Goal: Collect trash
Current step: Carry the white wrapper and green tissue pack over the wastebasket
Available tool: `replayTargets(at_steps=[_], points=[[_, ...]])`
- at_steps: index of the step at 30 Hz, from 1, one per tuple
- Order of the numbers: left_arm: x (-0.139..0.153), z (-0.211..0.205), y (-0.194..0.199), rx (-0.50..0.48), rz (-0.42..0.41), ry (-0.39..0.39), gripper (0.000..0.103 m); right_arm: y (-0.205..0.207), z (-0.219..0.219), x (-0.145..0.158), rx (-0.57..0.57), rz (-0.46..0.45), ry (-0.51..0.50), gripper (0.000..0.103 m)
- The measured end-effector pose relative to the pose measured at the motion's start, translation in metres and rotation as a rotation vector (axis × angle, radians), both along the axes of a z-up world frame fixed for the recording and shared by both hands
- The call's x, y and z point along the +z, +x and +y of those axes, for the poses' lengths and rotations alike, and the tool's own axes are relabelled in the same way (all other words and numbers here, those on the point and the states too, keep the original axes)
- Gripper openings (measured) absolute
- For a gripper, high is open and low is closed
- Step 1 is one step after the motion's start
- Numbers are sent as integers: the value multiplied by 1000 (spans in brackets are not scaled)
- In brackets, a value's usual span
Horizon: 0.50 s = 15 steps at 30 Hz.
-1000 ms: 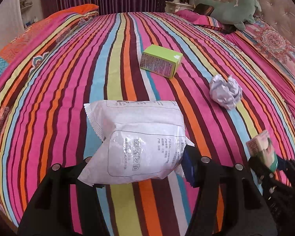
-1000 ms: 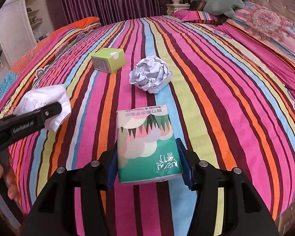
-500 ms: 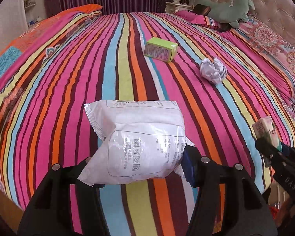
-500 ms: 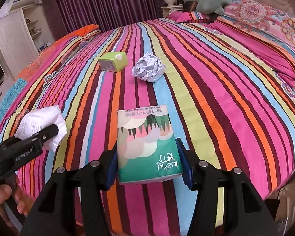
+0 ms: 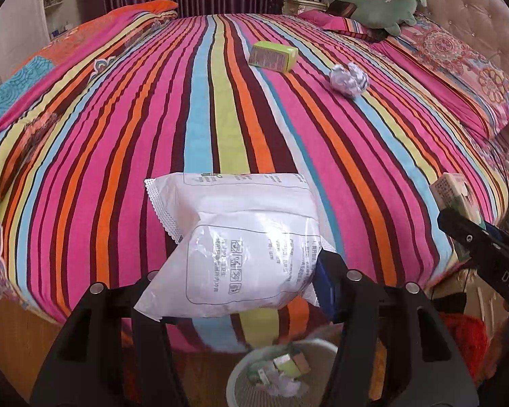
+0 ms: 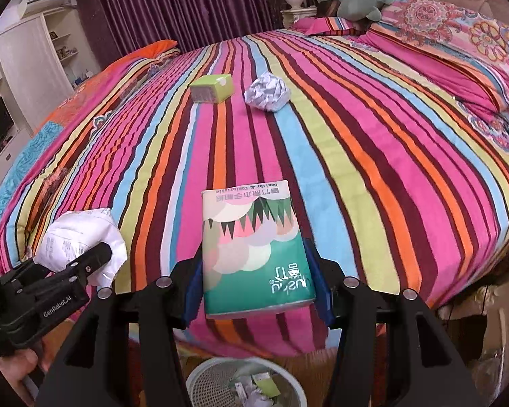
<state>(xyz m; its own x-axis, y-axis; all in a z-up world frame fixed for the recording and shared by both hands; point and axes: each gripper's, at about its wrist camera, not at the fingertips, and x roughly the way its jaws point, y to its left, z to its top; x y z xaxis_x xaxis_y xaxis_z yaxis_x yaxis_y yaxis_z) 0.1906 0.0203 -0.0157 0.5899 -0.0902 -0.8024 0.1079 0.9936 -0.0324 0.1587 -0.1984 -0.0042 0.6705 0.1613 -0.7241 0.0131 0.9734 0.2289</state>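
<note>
My left gripper (image 5: 241, 281) is shut on a white plastic packet (image 5: 241, 237), held above the foot edge of the bed. My right gripper (image 6: 258, 285) is shut on a green tissue pack (image 6: 254, 251) with a printed pattern. Below both, a white mesh waste bin (image 5: 254, 386) (image 6: 203, 386) stands on the floor with several scraps inside. Further up the striped bedspread (image 5: 118, 129) lie a green box (image 5: 273, 56) (image 6: 212, 88) and a crumpled paper ball (image 5: 349, 78) (image 6: 267, 91). The right gripper with its pack (image 5: 453, 196) shows at the right of the left wrist view; the left one with the packet (image 6: 81, 237) at the left of the right wrist view.
A green plush toy (image 5: 380, 3) and patterned pillows (image 5: 458, 57) lie at the head of the bed by a tufted headboard. Purple curtains hang behind. White shelving (image 6: 27, 64) and a dark screen stand at the left. A hand (image 6: 13, 366) grips the left tool.
Both grippers drew back from the middle of the bed toward its foot edge, still holding their items. The box and paper ball now look farther off, and the waste bin has come into view below.
</note>
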Motion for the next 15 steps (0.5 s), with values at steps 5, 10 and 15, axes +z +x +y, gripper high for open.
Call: replayTargets(at_steps=[5,10,15], points=[[-8,5,-24,-6,12,1,57,-21,1,-4,-10,11,18,51],[-19,6,-54,-15,31,-3,57,-44,3,-10,-13,28,40,51],[-30,2,-80,-36,58,-4,57,-65,8,-20,6,62,66,51]])
